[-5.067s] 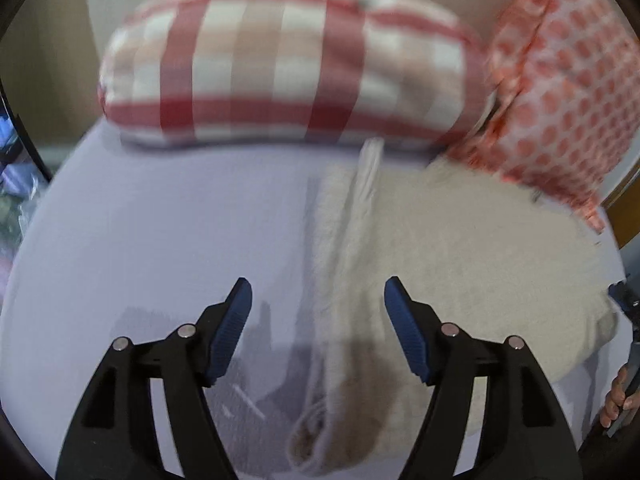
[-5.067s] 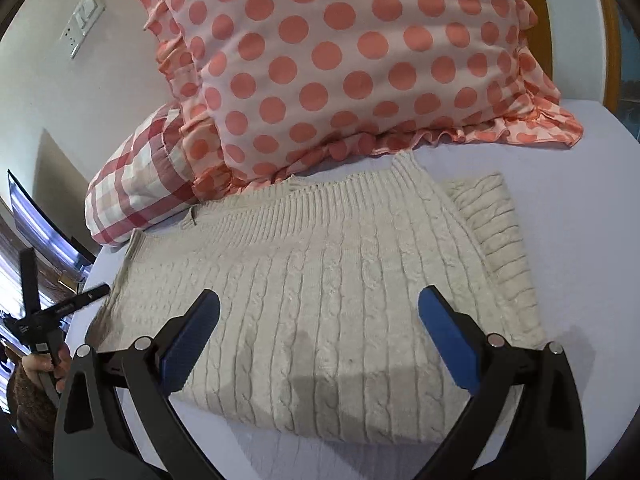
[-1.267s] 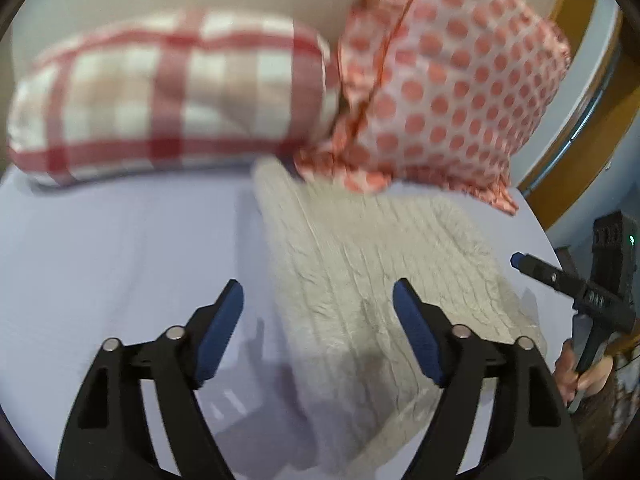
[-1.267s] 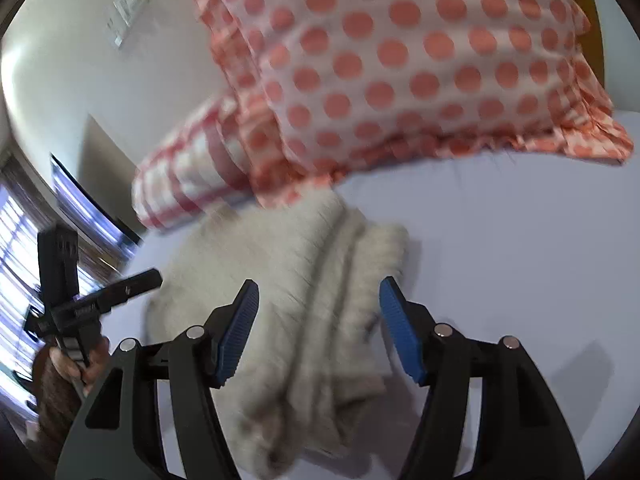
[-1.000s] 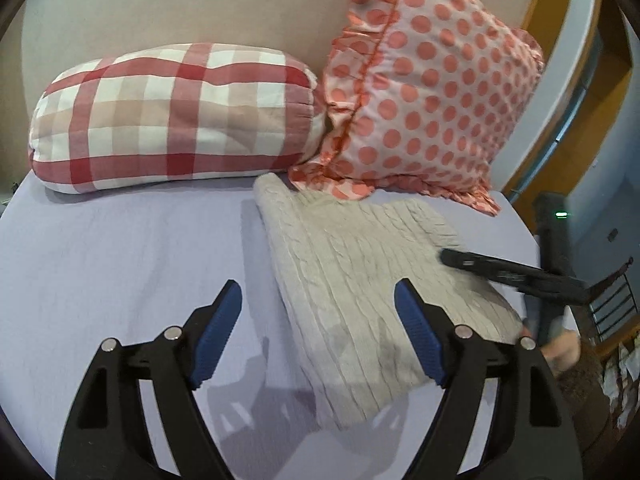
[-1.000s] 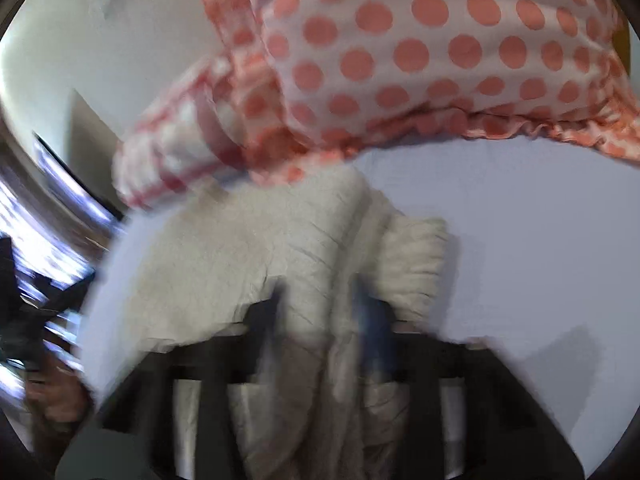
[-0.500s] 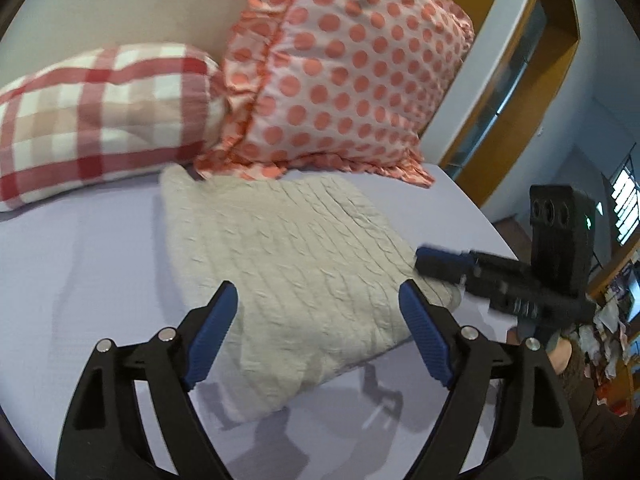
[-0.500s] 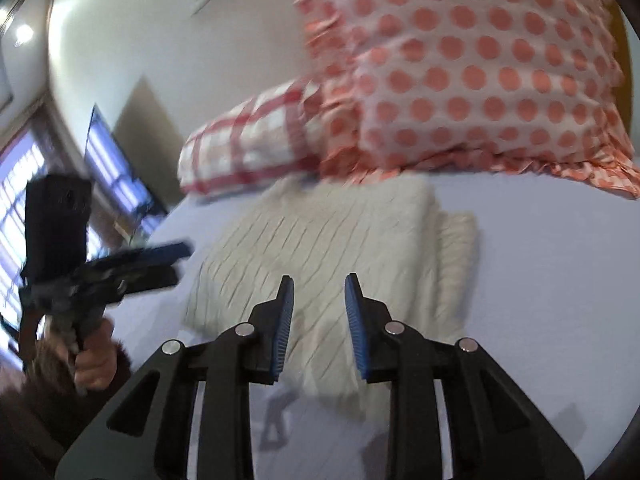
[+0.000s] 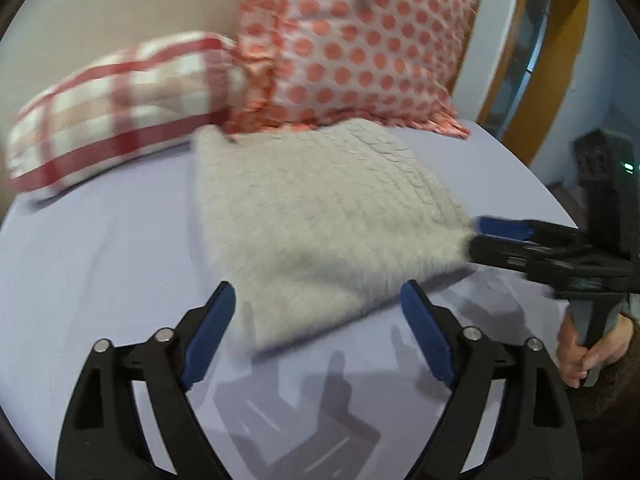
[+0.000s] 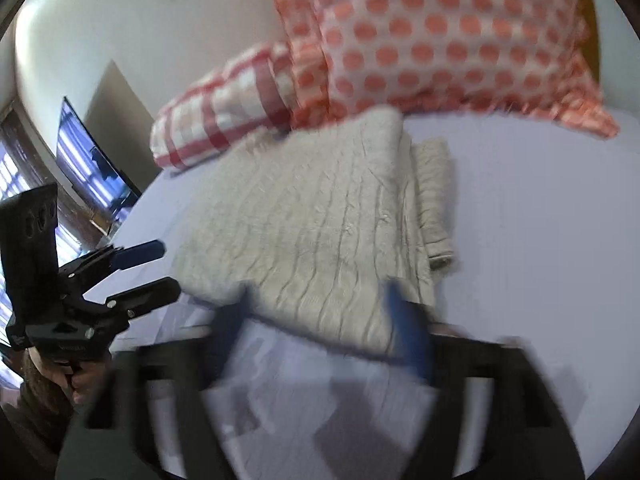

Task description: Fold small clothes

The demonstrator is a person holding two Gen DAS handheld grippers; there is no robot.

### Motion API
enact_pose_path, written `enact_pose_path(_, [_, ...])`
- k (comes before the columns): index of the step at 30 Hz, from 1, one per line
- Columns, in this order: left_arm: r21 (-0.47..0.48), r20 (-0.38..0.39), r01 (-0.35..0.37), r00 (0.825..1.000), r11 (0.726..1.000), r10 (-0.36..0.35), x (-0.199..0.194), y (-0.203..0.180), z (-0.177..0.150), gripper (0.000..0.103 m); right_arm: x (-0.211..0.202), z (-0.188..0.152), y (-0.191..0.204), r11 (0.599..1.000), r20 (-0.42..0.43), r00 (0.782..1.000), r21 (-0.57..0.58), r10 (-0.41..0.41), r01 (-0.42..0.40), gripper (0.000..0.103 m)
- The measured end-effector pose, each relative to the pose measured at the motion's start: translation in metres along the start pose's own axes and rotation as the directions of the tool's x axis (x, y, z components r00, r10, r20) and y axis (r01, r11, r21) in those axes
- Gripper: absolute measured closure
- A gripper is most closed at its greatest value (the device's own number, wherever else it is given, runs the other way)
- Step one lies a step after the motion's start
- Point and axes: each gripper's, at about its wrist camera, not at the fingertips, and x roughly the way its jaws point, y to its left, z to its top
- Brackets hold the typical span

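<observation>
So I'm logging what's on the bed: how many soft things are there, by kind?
Pillows: 2, the red checked pillow and the polka-dot pillow
Folded cream sweaters: 1
Total: 3

Cream cable-knit sweater point(image 9: 316, 216) on lavender bedsheet point(image 9: 100, 264); at twelve o'clock, red-checked white pillow point(image 9: 120, 104) and coral-dotted frilled cushion point(image 9: 356, 44).

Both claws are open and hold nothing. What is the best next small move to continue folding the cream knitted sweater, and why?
Probably bring the right claw forward to the near edge of the cream cable-knit sweater and close on it. The sweater lies folded into a broad rectangle on the lilac bedsheet, nothing is gripped, and the left claw hovers open short of it.
</observation>
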Motion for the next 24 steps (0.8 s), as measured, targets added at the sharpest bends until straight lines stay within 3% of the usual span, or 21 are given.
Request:
enact_pose_path(1, [-0.014, -0.002, -0.019, 1.000, 1.000, 0.019, -0.004, 0.002, -0.004, 0.005, -0.007, -0.004, 0.008, 0.999, 0.018, 0.999, -0.021, -0.032, 0.033, 0.002])
enact_pose_path(4, [-0.077, -0.038, -0.110, 0.993, 0.991, 0.107, -0.014, 0.010, -0.025, 0.004, -0.015, -0.020, 0.027, 0.989, 0.023, 0.993, -0.089, -0.119, 0.120, 0.001])
enact_pose_path(7, [-0.107, -0.097, -0.143, 0.986, 0.984, 0.132, -0.011, 0.009, -0.044, 0.003, -0.003, -0.037, 0.040, 0.969, -0.043, 0.972, -0.101, -0.232, 0.227, 0.001])
enact_pose_path(10, [-0.101, -0.142, -0.164, 0.979, 0.981, 0.149, 0.000, 0.005, -0.053, 0.003, 0.005, -0.050, 0.039, 0.954, -0.099, 0.950, -0.083, -0.295, 0.287, 0.001])
enact_pose_path(17, [-0.120, -0.189, -0.191, 0.968, 0.974, 0.167, 0.018, 0.005, -0.067, 0.003, 0.011, -0.066, 0.035, 0.945, -0.130, 0.936, -0.064, -0.326, 0.320, 0.001])
enact_pose_path(24, [-0.097, -0.175, -0.232, 0.961, 0.968, 0.213, 0.021, -0.002, -0.072, 0.002, 0.019, -0.069, 0.036, 0.932, -0.140, 0.922, -0.088, -0.361, 0.352, 0.001])
